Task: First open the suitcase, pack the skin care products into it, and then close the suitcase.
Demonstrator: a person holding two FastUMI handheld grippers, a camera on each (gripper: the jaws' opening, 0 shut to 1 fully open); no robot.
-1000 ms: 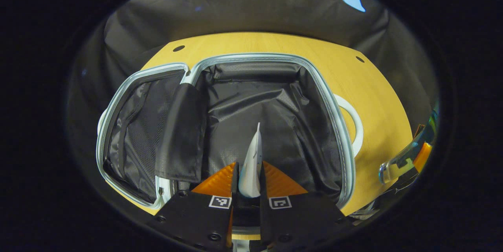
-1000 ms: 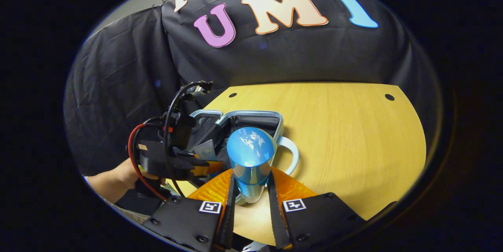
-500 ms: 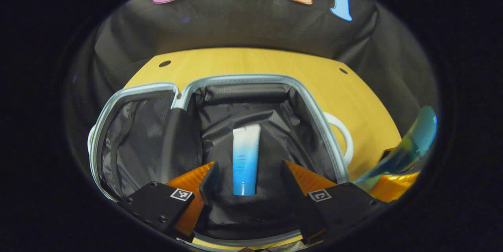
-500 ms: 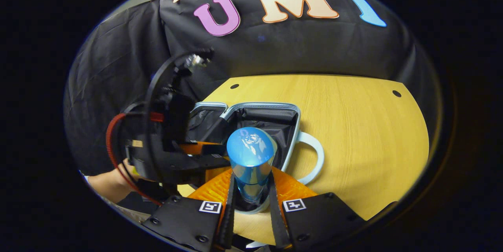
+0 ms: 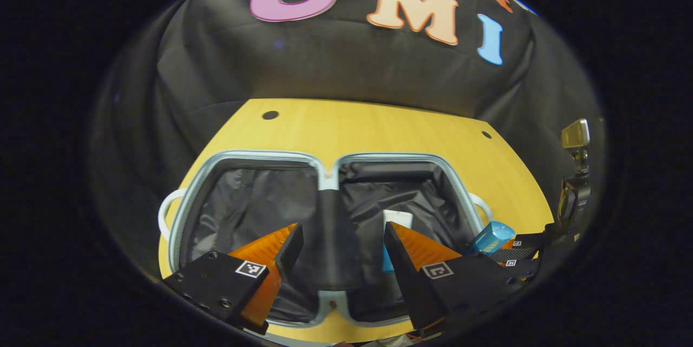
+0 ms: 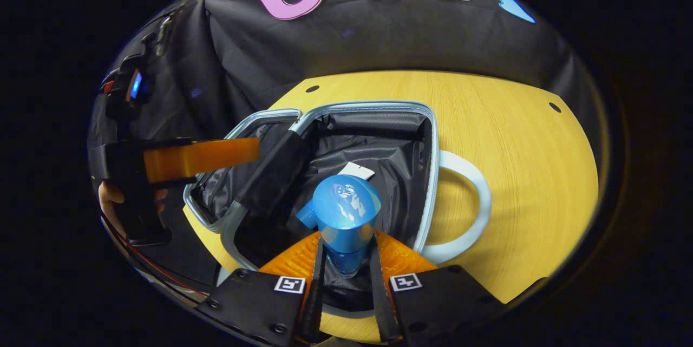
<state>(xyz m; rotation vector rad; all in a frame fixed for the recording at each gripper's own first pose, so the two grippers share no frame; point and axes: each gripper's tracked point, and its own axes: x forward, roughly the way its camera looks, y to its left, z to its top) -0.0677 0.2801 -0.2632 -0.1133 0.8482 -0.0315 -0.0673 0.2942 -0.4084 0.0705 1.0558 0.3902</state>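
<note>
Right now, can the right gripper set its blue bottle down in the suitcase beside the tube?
Probably yes. The right gripper holds the blue bottle above the open suitcase, the tube leaves bare lining beside it, and the left gripper is off to the side.

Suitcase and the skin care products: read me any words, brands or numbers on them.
Suitcase: no text seen.
Tube: any print is too blurred to read.
Blue bottle in the right claw: glare on its cap, nothing readable.
Square markers on that claw: coded patterns, no words.
</note>
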